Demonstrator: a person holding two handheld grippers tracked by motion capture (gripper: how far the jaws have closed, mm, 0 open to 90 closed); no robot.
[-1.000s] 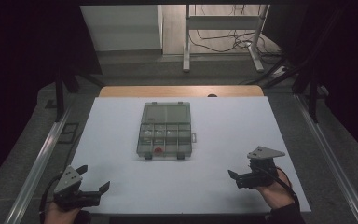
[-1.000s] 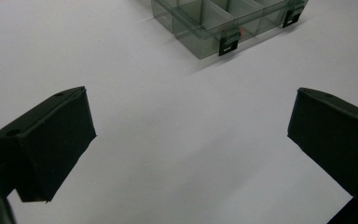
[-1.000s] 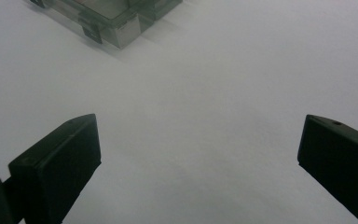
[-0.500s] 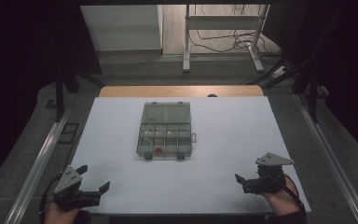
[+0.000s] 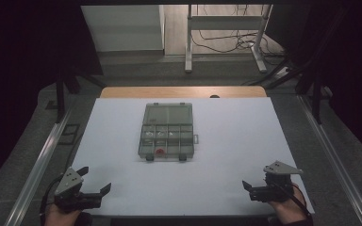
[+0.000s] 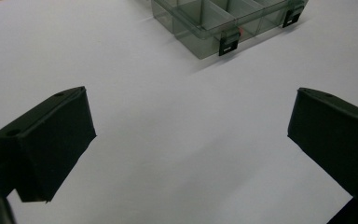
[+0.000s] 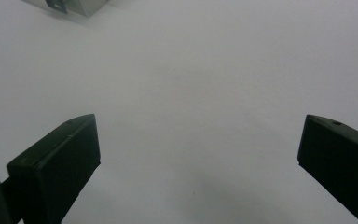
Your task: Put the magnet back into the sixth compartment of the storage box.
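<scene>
High view: left gripper (image 5: 95, 182) and right gripper (image 5: 246, 187) are hovering at near bench (image 5: 226, 141) corners, fingers spread, gripping nothing; compartment box (image 5: 167, 133) is sitting mid-bench, well apart.

surface (image 5: 226, 155): white sheet, bare wooden edge strip (image 5: 179, 92) along its far side | metal rails (image 5: 42, 160): 1 along each side of the surface | floor beyond: grey, white frame legs (image 5: 188, 42) standing on it, loose cables (image 5: 226, 44) lying between them | surroundings: dark at left and right
</scene>
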